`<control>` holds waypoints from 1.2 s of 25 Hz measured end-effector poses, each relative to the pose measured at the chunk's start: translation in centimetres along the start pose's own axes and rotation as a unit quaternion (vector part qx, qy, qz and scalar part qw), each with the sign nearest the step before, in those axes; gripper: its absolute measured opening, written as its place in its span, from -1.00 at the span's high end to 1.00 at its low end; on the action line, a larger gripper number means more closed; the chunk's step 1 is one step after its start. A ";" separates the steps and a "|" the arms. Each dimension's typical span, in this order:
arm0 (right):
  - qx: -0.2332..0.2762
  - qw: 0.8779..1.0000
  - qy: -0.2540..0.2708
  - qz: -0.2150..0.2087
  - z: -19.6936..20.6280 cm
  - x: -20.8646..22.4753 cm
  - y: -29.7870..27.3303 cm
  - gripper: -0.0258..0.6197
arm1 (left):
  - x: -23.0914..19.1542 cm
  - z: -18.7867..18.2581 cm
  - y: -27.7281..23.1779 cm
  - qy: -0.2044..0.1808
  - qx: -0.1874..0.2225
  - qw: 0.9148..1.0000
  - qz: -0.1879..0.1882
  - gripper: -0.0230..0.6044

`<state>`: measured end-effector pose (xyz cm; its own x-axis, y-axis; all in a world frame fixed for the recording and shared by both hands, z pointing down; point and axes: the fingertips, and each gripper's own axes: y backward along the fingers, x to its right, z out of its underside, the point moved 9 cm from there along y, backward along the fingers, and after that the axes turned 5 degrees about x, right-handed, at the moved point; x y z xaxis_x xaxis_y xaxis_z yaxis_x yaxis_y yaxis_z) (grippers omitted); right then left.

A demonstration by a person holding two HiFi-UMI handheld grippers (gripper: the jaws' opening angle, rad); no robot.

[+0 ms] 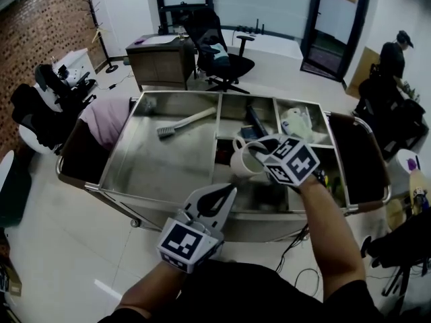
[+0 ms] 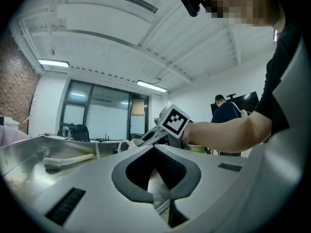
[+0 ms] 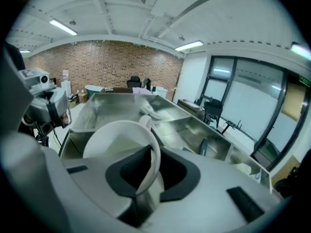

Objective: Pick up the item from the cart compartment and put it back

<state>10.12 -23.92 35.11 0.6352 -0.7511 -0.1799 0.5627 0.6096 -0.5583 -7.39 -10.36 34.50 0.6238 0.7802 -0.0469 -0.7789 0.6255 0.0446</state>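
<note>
A white mug (image 1: 241,163) hangs over the middle compartments of the steel cart (image 1: 114,192). My right gripper (image 1: 256,151) is shut on its rim. In the right gripper view the mug's wall (image 3: 116,140) runs between the dark pads (image 3: 167,171), with its mouth turned toward the cart's big tray. My left gripper (image 1: 226,194) hovers at the cart's near edge, its jaws meeting at a point with nothing in them. In the left gripper view those jaws (image 2: 155,152) point across the cart at the right gripper's marker cube (image 2: 174,121).
A white brush (image 1: 185,122) (image 2: 68,160) lies in the large left tray. The right compartments hold a dark item (image 1: 254,122) and a pale bag (image 1: 296,123). A pink bag (image 1: 108,118) hangs at the cart's left end. An office chair (image 1: 222,56) and a desk (image 1: 161,62) stand behind.
</note>
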 end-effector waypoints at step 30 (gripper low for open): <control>0.331 0.921 -0.172 0.112 6.6 -10.2 17.9 0.72 | 2.6 -2.0 1.1 -0.017 0.020 1.000 0.016 0.93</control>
<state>17.19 -3.66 32.28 0.8400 -0.5332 0.1009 0.5248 0.8455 0.0991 -6.74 -7.62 32.43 0.6011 0.7991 -0.0104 -0.7957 0.5997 0.0855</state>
